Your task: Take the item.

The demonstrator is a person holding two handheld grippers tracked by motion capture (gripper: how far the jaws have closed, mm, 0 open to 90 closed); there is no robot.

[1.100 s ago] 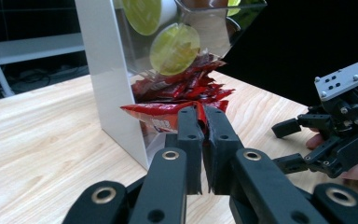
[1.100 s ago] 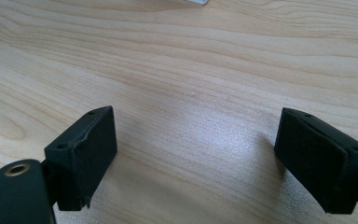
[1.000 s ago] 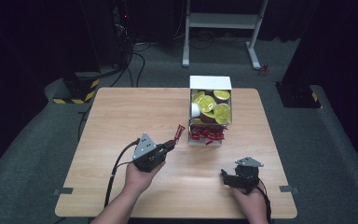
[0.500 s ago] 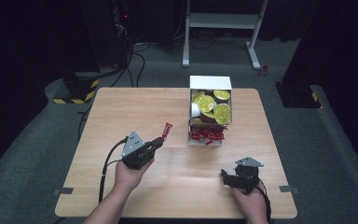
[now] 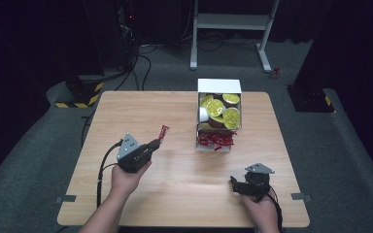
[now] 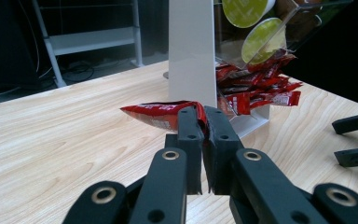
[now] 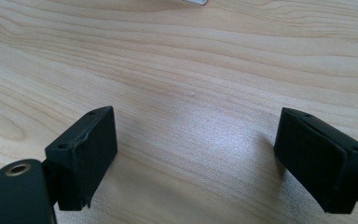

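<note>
Pinching a red foil sachet (image 6: pixel 161 113) by its end, the left gripper (image 5: pixel 151 145) has its fingers clamped together on it, so the packet juts past the fingertips above the worktop (image 5: pixel 175 194). It looks light, thin, crinkly and slippery; a hold nearer mid-body should be surer. The right gripper (image 7: pixel 196 158) rests with fingers apart, empty.

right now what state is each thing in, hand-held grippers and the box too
left hand-held gripper: shut on a red sachet, held above the table
red sachet: pinched by one end, clear of the box
right hand-held gripper: open, nothing between its jaws, low over bare wood
box: open at the top, holding yellow-lidded pods
red sachets in the box: piled at its near end
</note>
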